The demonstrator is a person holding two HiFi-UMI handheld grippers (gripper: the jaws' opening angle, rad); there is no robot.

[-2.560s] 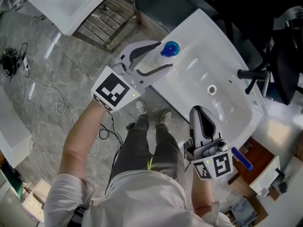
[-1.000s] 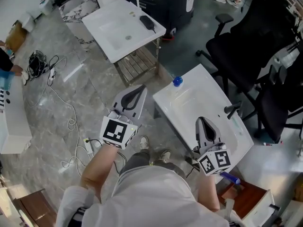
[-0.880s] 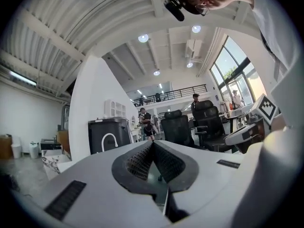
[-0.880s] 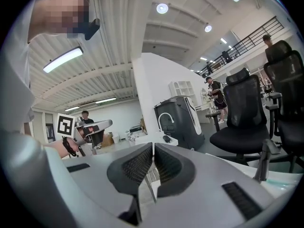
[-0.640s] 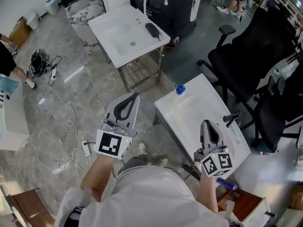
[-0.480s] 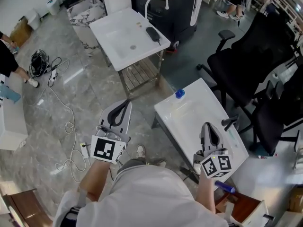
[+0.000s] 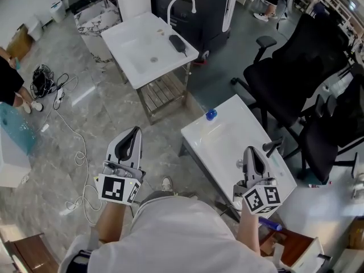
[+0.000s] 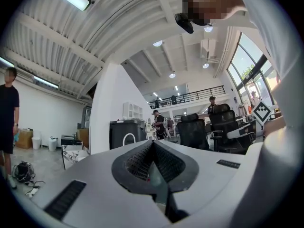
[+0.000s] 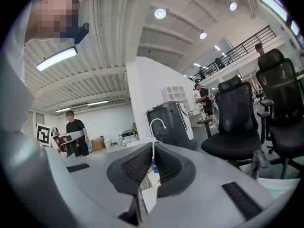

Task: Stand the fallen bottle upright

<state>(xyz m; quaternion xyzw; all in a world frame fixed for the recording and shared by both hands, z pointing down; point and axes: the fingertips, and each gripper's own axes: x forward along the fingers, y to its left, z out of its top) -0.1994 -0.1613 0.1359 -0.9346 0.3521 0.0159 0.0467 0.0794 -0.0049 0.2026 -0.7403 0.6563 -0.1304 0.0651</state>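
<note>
From where I stand the bottle (image 7: 210, 116) looks to be upright already, at the far left corner of the white bench (image 7: 222, 138), close to the edge, showing mostly its round blue cap (image 7: 211, 114) with a hint of clear body beneath. Neither tool is near it. The left hand-held gripper (image 7: 136, 131) hangs out over the grey marbled floor (image 7: 85, 124), well to the left of the bench, its jaws pressed together on nothing. The right hand-held gripper (image 7: 251, 151) sits over the near end of the bench, jaws likewise together and empty. I'd judge the bottle to be thin clear plastic: light, smooth-sided and easy to dent, so a hard squeeze would buckle it and a nudge could tip it off that corner. Whether it has anything in it I can't tell. The body below the shoulder seems the safest place to take hold, since the cap is narrow and slick. The bench top is glossy and hard, like glazed ceramic, with a shallow bowl moulded in and a black tap (image 7: 273, 147) at its right side. The gripper pads (image 8: 135, 164) are black and ribbed, set in pale grey shells.
</note>
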